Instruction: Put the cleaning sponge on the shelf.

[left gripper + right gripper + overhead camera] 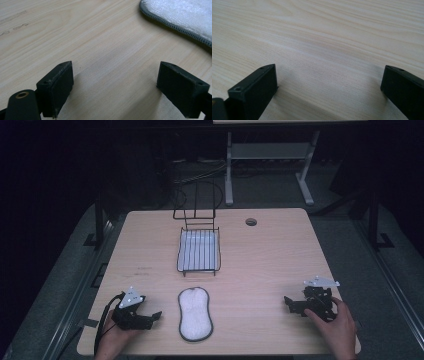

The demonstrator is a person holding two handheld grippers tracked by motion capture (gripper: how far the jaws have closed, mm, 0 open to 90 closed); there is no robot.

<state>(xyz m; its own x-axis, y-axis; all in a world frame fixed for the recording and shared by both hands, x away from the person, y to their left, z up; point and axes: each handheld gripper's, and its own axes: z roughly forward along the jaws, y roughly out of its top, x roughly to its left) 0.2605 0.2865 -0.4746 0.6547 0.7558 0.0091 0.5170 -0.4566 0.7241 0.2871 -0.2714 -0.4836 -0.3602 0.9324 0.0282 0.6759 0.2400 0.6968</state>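
My left gripper (pixel 151 318) rests near the table's front left corner, held by a hand, with its jaws wide open and nothing between them (pixel 115 82). A white fluffy pad with a grey rim (pixel 195 313) lies flat just to its right; its edge (pixel 175 15) shows at the upper right of the left gripper view. My right gripper (pixel 295 305) sits near the front right corner, held by a hand. It is open over bare wood (pixel 329 82). A black wire rack (pixel 199 249) stands at the table's middle back.
The light wooden table (pixel 260 260) has a round cable hole (pixel 251 222) at the back right. Beyond the far edge stands a white desk frame (pixel 270 155) on a dark floor. Bare wood lies between the pad and the right gripper.
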